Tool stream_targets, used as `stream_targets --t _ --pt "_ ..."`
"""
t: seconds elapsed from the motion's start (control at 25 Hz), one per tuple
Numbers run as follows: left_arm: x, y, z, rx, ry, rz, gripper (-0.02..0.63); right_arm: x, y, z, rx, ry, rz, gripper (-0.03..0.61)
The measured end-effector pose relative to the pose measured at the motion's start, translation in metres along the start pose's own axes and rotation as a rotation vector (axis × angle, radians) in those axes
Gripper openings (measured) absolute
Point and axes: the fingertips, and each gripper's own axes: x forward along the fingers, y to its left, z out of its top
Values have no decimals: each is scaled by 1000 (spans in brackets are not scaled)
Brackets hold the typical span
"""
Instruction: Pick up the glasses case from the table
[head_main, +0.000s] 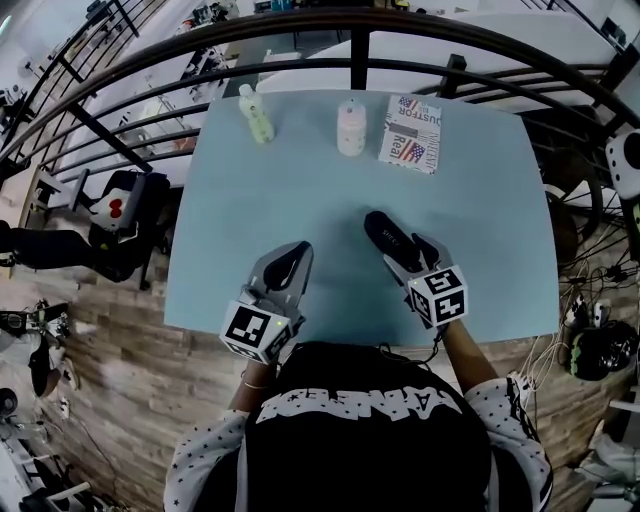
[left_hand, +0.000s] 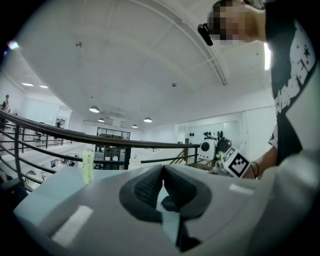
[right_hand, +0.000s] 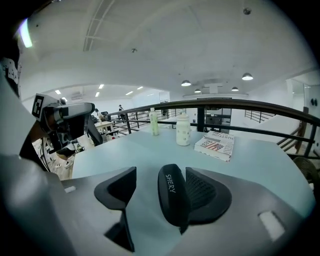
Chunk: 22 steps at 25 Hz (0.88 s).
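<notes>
On the counter (head_main: 250, 220): the glasses case (right_hand: 173, 199) sits right of the middle of the pale blue top, toward the near side, between the jaws of the right hand-held gripper (right_hand: 161, 175).
Case: black, long and rounded, standing on its edge, with white lettering along its side. I cannot tell whether its underside rests on the counter.
Right hand-held gripper: its jaws are wide apart and it tilts down toward the counter. The case leans against the ribbed pad of one jaw. The other jaw's pad stands clear of it, with bare counter showing in the gap, so the jaws are not clamped on the case.
Left hand-held gripper (left_hand: 163, 169): its jaws are together at the tips with nothing between them. It points level over the near part of the counter, beside the right one and apart from the case.
Far edge: a green bottle (head_main: 256, 113) stands upright at the left and a white bottle (head_main: 351, 128) upright in the middle. A printed booklet (head_main: 411, 133) lies flat at the right.
Beyond: a dark curved railing (head_main: 360, 45).
</notes>
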Motion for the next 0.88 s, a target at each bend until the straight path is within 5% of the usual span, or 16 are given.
stream_targets --t 0.88 --pt "23 26 -10 -17 26 50 0 77 -28 -56 -95 250 42 356"
